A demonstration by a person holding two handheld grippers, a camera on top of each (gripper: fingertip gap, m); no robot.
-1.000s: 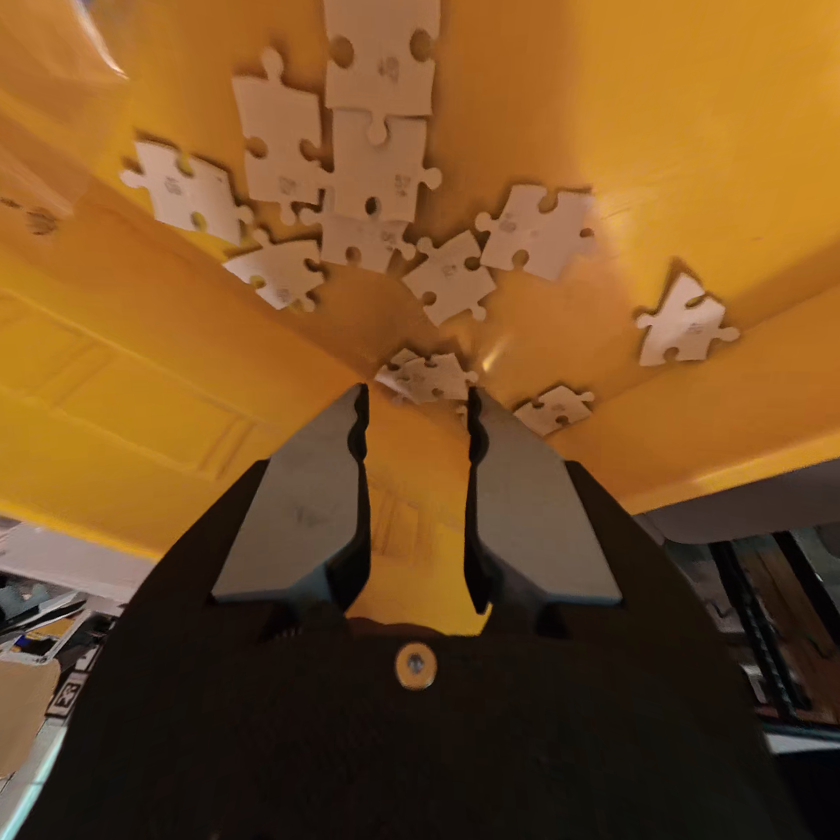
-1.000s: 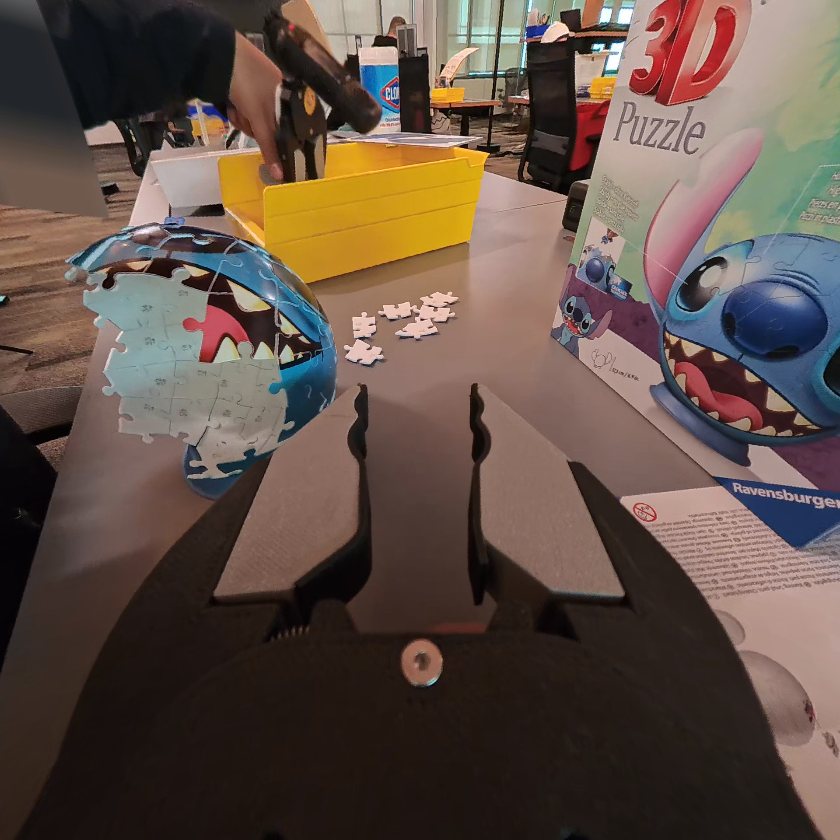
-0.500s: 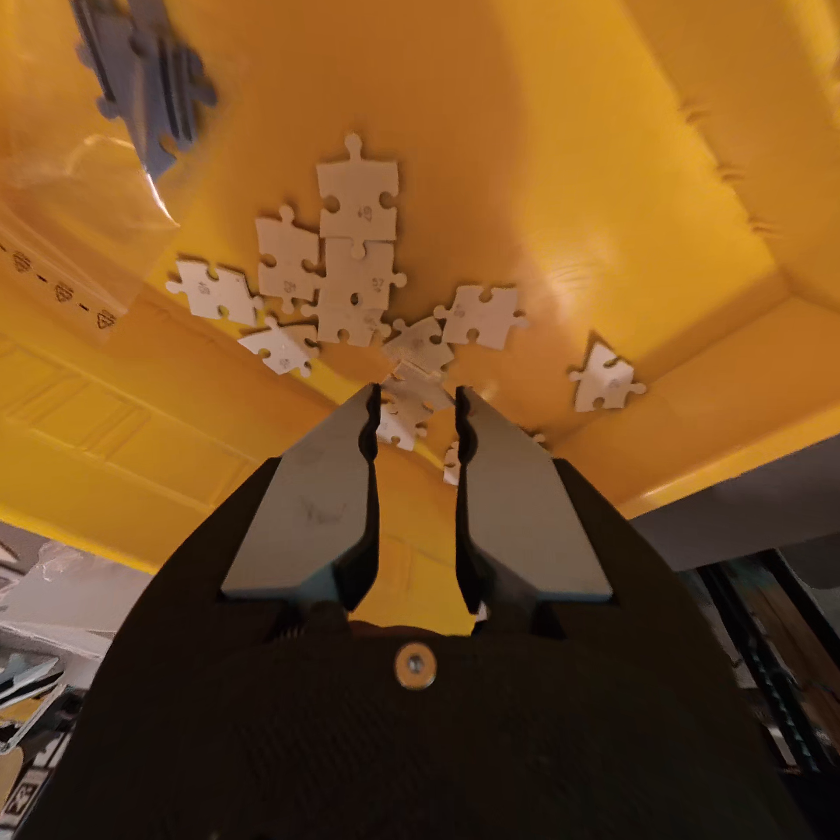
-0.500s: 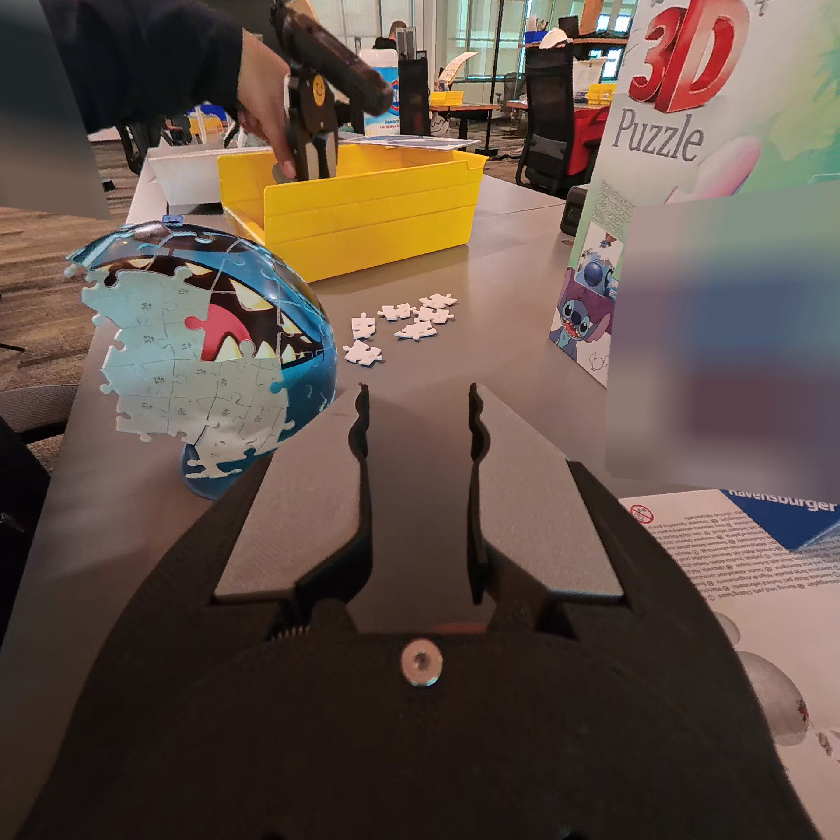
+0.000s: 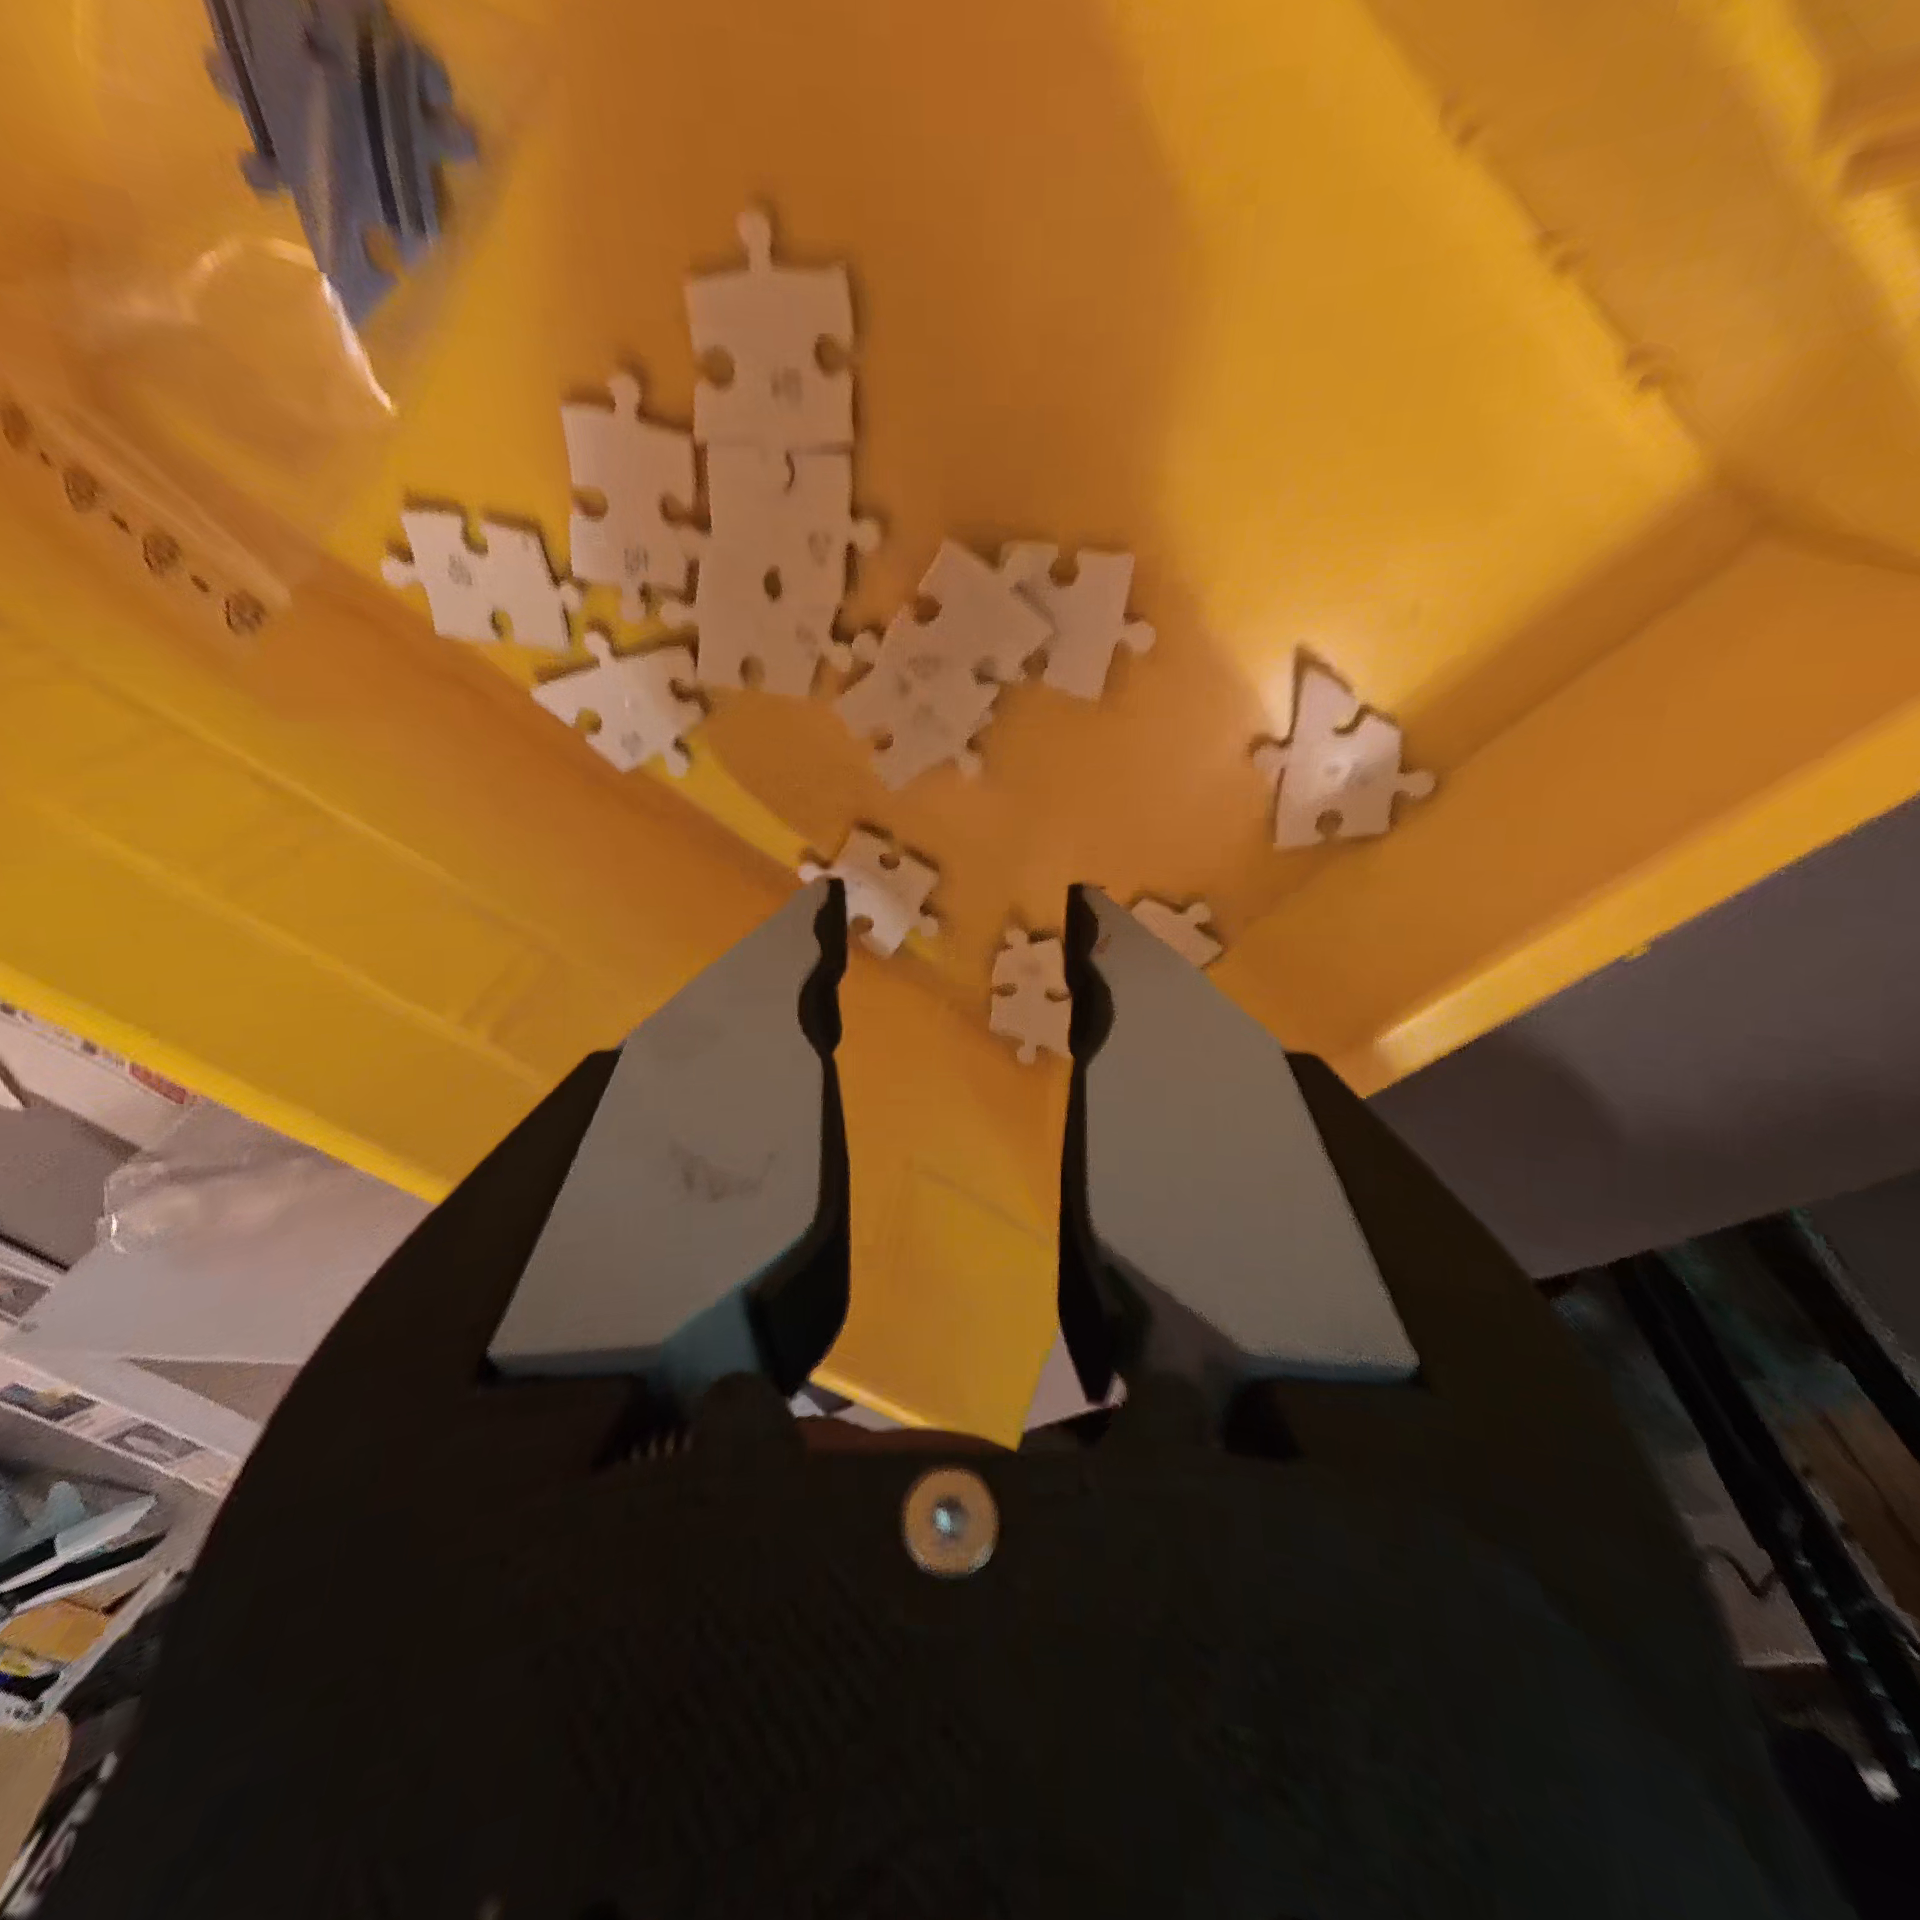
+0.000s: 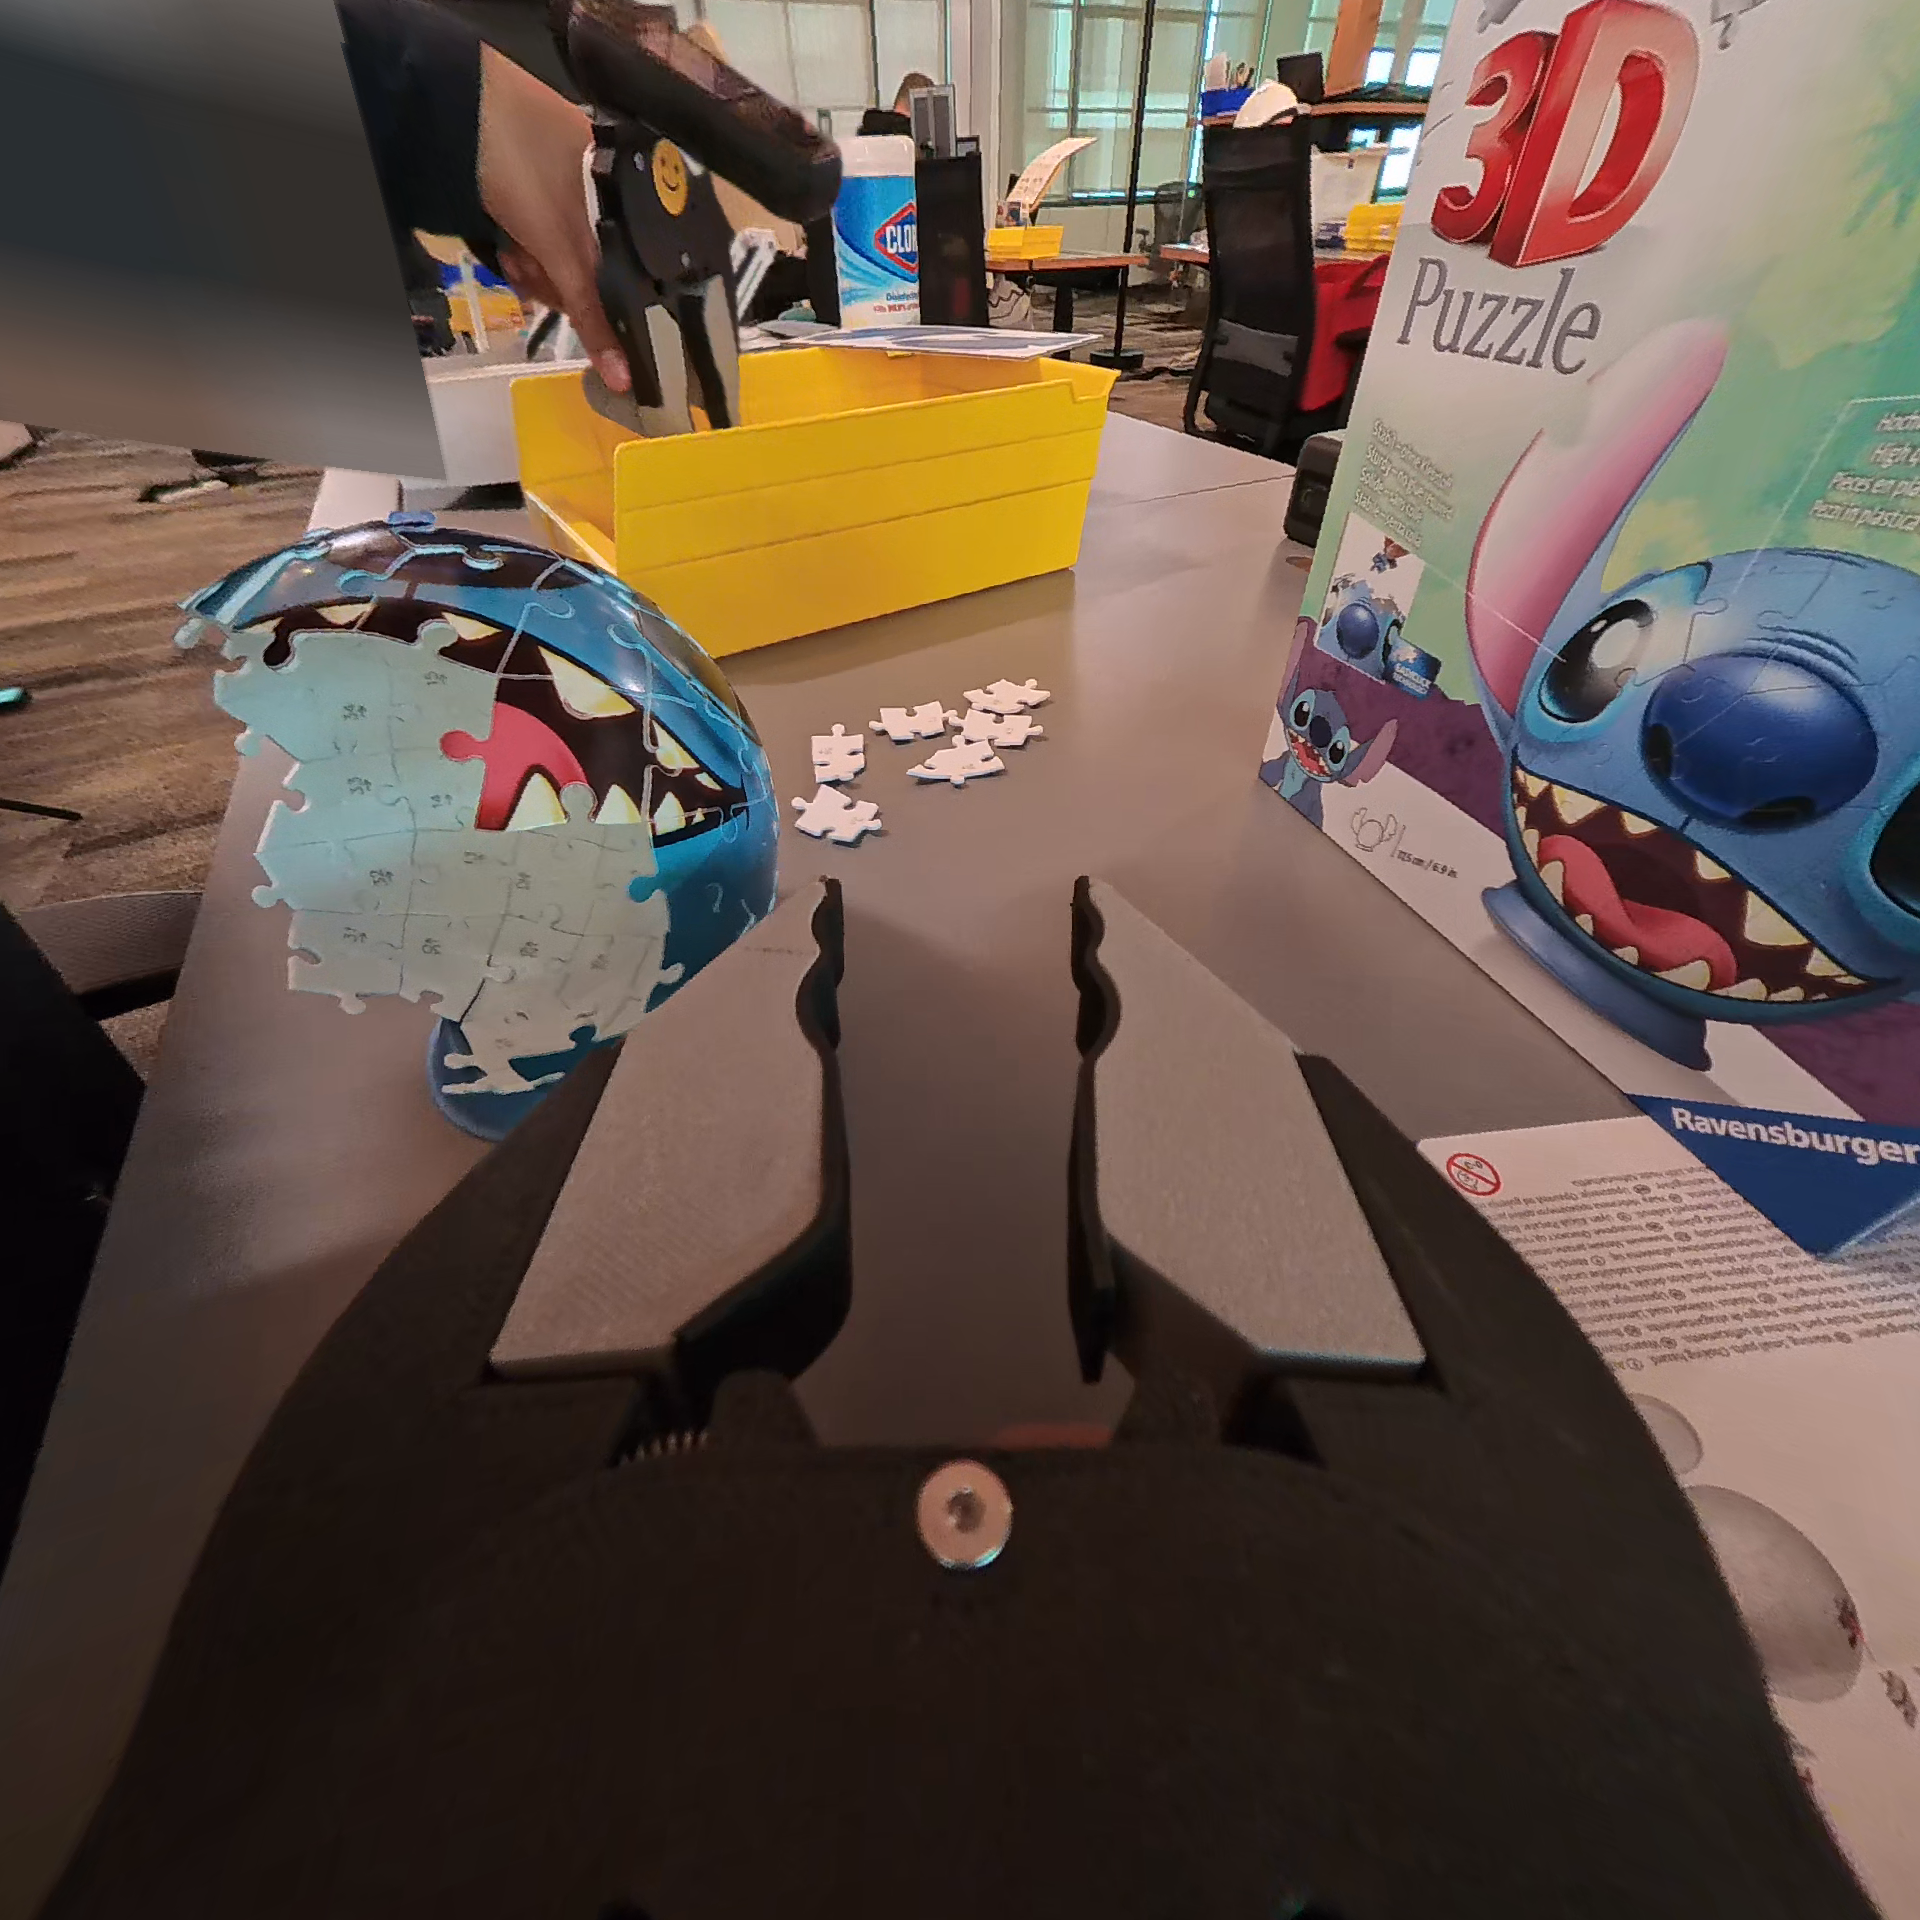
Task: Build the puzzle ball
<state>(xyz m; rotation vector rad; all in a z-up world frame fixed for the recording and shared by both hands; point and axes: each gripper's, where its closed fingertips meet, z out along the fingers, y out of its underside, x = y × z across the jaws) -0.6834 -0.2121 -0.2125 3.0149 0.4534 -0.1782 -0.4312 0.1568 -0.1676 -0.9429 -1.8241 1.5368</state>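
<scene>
My left tool [image 5: 948, 914] hangs released over the yellow bin [image 5: 1351, 312], its tips just above the loose white puzzle pieces [image 5: 769, 561] on the bin's floor. My right tool [image 6: 951, 914] is also released and empty above the table [image 6: 1164, 894]. The half-built puzzle ball [image 6: 488, 790] stands on that table to its left, near a few more stray pieces [image 6: 925, 743].

Wipes canister [image 6: 871, 249], black office chair [image 6: 1262, 312], patterned carpet [image 6: 114, 665] behind.
</scene>
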